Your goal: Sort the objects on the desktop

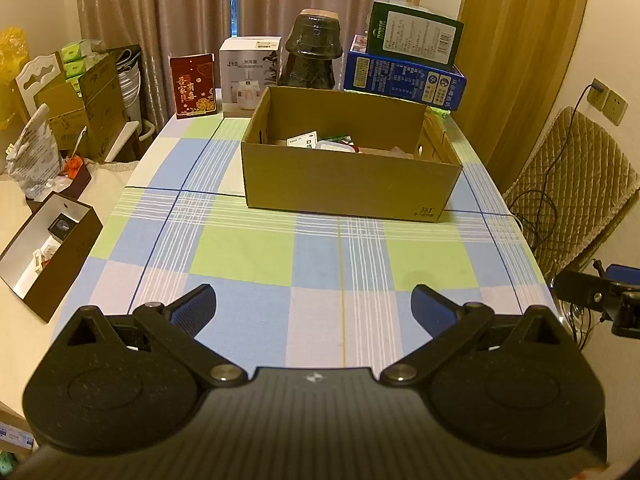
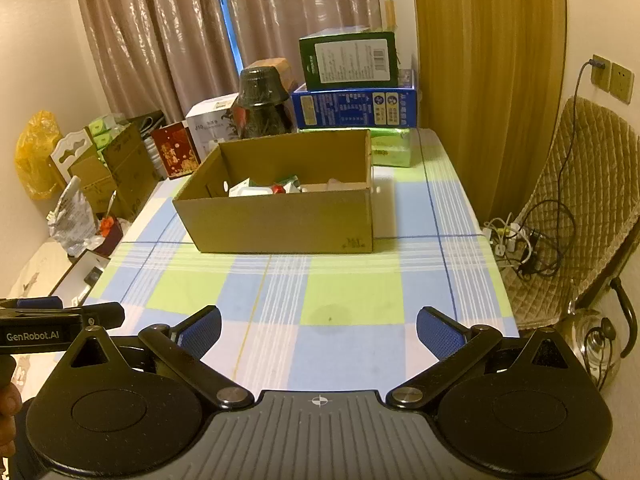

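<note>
An open cardboard box (image 1: 348, 184) stands on the checked tablecloth (image 1: 248, 256); it also shows in the right wrist view (image 2: 280, 220). Inside lie several small items, among them a white container (image 1: 334, 146), a white card (image 1: 302, 140) and something red (image 2: 277, 189). My left gripper (image 1: 314, 304) is open and empty, well short of the box over the near cloth. My right gripper (image 2: 319, 330) is open and empty, also near the table's front edge. Each gripper shows at the edge of the other's view.
Behind the box stand a dark wrapped jar (image 1: 310, 54), a white appliance carton (image 1: 246, 74), a red packet (image 1: 193, 86) and stacked blue and green cartons (image 1: 404, 76). A brown open box (image 1: 52, 248) lies left of the table. A padded chair (image 2: 576, 216) with cables stands right.
</note>
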`<state>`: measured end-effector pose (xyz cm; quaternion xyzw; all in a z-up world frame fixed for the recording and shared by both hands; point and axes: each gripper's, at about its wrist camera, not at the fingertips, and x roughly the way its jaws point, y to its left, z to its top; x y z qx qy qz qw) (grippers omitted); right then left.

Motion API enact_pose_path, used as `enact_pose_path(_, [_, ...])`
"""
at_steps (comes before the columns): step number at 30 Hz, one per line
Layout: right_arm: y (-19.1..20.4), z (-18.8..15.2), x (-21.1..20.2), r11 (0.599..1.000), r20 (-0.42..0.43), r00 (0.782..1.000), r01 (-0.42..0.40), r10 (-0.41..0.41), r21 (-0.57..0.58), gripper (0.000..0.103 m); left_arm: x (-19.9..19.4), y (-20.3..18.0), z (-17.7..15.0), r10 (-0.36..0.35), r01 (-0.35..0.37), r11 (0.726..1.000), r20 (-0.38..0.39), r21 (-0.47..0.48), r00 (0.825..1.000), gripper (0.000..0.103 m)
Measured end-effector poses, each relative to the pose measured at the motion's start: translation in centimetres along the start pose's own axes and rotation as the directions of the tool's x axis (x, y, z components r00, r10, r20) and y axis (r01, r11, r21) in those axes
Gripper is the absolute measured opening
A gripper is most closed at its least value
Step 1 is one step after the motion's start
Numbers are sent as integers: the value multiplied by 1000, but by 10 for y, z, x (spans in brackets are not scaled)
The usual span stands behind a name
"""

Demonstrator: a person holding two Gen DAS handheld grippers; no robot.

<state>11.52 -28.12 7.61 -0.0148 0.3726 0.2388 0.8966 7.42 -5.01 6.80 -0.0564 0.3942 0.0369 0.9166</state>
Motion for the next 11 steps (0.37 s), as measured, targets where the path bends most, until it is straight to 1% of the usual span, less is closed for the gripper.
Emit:
enact_pose_path(5, [0,0,0,1000,0,1000,0,0,0,101,1,-1,-1,-4,4,1000,-4,2,1000,102])
enact_pose_path(8, [-1,-1,1,1000,-2,1000,1,-1,-1,101,2,-1,-2,-20,20,1000,-13,6,1000,102])
enact_pose_path(11, [-3,-4,2,1000,-4,1000,3,-3,0,101,1,-3,-3,-24,24,1000,-5,12,1000,102])
